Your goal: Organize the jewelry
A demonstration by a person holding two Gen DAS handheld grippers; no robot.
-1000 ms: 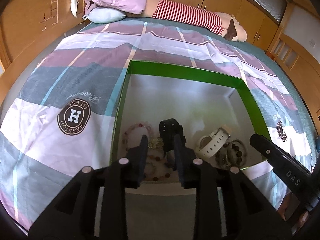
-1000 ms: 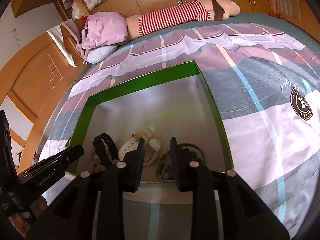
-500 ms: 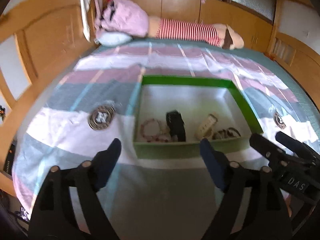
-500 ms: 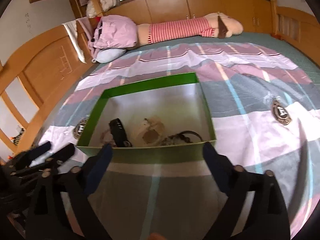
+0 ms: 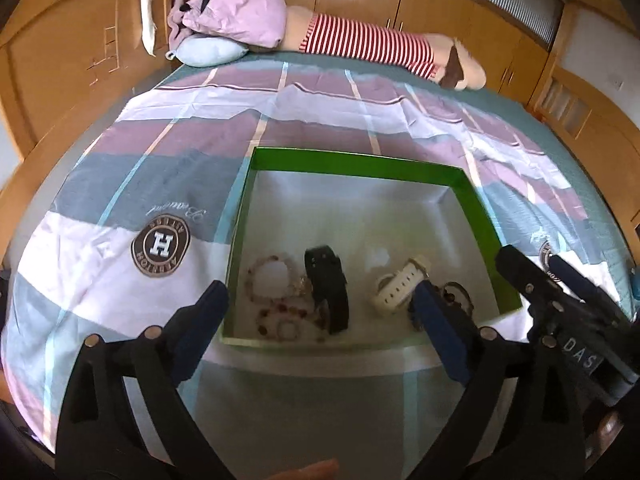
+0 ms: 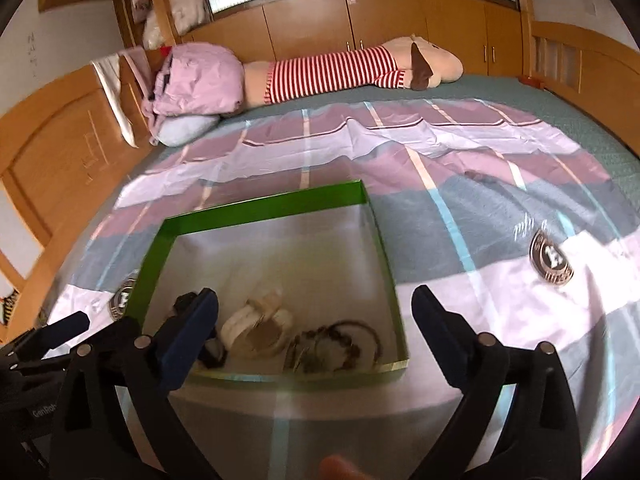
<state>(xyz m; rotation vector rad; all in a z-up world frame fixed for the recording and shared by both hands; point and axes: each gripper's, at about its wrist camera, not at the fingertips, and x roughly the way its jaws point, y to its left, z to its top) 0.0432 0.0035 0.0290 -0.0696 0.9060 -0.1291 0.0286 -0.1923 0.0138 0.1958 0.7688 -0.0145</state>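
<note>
A green box [image 5: 360,166] with a white inside lies on the bedspread. In it are a black watch [image 5: 326,288], a white watch [image 5: 400,284], pink and red bead bracelets [image 5: 270,276] and dark bracelets [image 5: 456,296]. My left gripper [image 5: 318,300] hovers above the box's near edge. Its jaws are opening and nothing is between them. My right gripper [image 6: 316,298] hovers over the same edge, its jaws opening and empty too. From there I see the box [image 6: 264,208], the white watch [image 6: 256,328] and the dark bracelets [image 6: 340,344]. The black watch is mostly hidden behind a finger.
The bedspread [image 5: 168,152] is striped pink, grey and white, with a round logo patch [image 5: 160,246] left of the box. A long striped plush toy [image 5: 372,42], a pink jacket [image 5: 236,12] and a blue pillow [image 5: 210,52] lie at the far end. Wooden panels surround the bed.
Both grippers have gone from nearly shut inside the box to wide open, and have lifted back to its near edge. The jewelry stays in the box.
</note>
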